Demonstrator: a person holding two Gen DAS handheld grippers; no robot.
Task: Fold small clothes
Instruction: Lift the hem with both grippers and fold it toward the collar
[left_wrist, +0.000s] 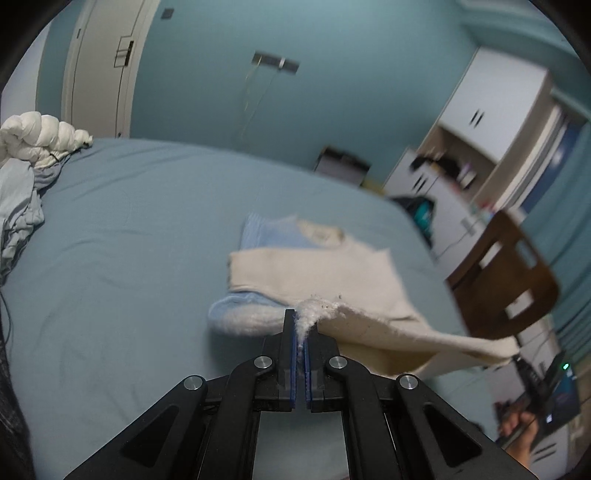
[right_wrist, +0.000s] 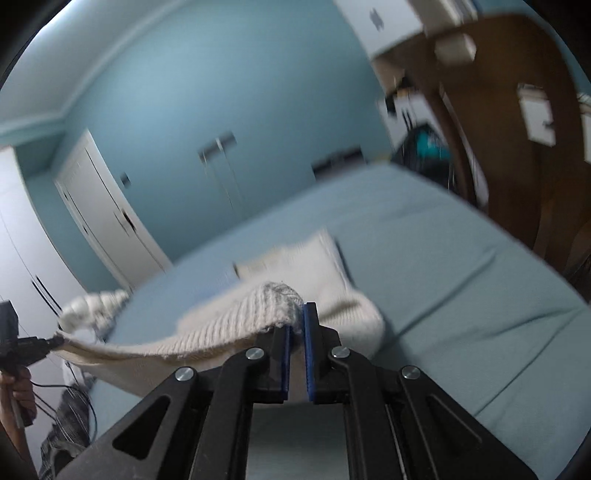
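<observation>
A small cream knit top (left_wrist: 325, 273) with pale blue sleeves (left_wrist: 236, 315) lies partly on the blue bed sheet (left_wrist: 110, 240). Its near hem is lifted off the bed and stretched between both grippers. My left gripper (left_wrist: 301, 321) is shut on one hem corner, with fuzzy knit bunched between its blue pads. The hem runs right to my right gripper (left_wrist: 521, 360), which a hand holds. In the right wrist view my right gripper (right_wrist: 297, 317) is shut on the ribbed hem of the top (right_wrist: 229, 325), which spans left to my left gripper (right_wrist: 44, 343).
A bunched white duvet (left_wrist: 40, 136) and crumpled blue bedding (left_wrist: 18, 206) lie at the bed's far left. A brown wooden chair (left_wrist: 509, 277) stands past the bed's right edge, before white cupboards (left_wrist: 491, 107). A white door (left_wrist: 99, 62) is in the blue wall.
</observation>
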